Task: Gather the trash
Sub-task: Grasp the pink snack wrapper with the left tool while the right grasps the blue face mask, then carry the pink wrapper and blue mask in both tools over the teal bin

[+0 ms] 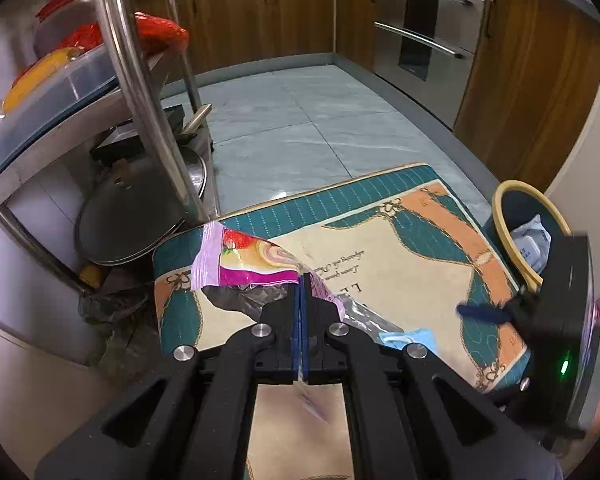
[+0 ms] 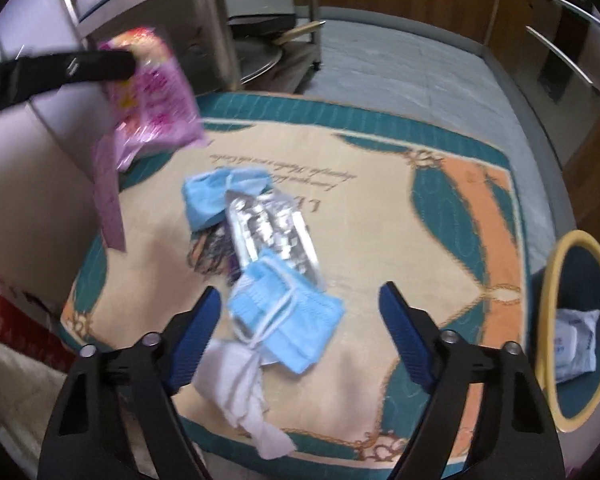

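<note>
My left gripper (image 1: pixel 302 280) is shut on a pink snack wrapper (image 1: pixel 244 260) and holds it in the air above the rug; in the right wrist view the wrapper (image 2: pixel 152 96) hangs from the left gripper (image 2: pixel 130 65) at upper left. My right gripper (image 2: pixel 300 300) is open above a blue face mask (image 2: pixel 288 316). A second blue mask (image 2: pixel 212 196), a silver foil wrapper (image 2: pixel 272 232) and a white crumpled tissue (image 2: pixel 240 392) lie on the rug (image 2: pixel 380 208). The right gripper (image 1: pixel 484 314) shows at the right of the left wrist view.
A dark bin with a yellow rim (image 2: pixel 572 364) stands right of the rug and holds a white wipes pack (image 2: pixel 576 340); the bin also shows in the left wrist view (image 1: pixel 500 216). A steel rack (image 1: pixel 140 92) with pots stands to the left. Wooden cabinets (image 1: pixel 260 8) line the back.
</note>
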{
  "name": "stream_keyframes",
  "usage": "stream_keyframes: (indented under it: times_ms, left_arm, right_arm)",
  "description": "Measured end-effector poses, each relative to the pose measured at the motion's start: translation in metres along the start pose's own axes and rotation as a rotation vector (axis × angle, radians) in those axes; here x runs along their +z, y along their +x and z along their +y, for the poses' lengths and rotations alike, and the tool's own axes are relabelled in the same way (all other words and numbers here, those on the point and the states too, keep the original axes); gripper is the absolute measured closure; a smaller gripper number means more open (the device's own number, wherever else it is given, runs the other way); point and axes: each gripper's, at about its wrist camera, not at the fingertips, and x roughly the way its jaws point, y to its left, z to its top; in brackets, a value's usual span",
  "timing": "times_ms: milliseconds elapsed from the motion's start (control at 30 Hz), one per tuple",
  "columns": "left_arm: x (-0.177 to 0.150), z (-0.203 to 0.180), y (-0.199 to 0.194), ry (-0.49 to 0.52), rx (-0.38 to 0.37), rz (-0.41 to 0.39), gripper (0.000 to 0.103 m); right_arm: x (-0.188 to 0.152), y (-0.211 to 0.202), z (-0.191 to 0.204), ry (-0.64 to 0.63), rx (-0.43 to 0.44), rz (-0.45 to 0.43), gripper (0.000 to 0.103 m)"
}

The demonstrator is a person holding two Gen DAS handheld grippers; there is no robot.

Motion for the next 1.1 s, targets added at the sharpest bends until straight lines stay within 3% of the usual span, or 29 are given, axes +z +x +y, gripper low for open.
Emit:
stream_keyframes:
  times_ms: [100,200,333,733,1100]
  left_arm:
    - [-0.001,0.008,0.006,-0.031,-0.008,0.013,0.103]
    - [-0.003,0.013,0.010,-0.057,-0.014,0.027,0.103]
    - [-0.003,0.010,0.011,-0.049,-0.016,0.029,0.103]
    - [0.004,-0.012,0.012,-0.013,-0.026,0.009,0.103]
    - [0.015,-0.044,0.016,0.035,-0.053,-0.012,0.103]
  right_arm:
    - [-0.006,0.013,0.005,-0.006,-0.002,0.045,0.042]
    - [-0.009,0.025,0.004,-0.027,-0.039,0.084,0.071]
    - [-0.005,0.022,-0.001,-0.012,-0.030,0.077,0.089]
    - [0.023,-0.032,-0.038,0.099,0.013,-0.069,0.095]
    - [0.032,-0.079,-0.091,0.211,-0.044,-0.185,0.095]
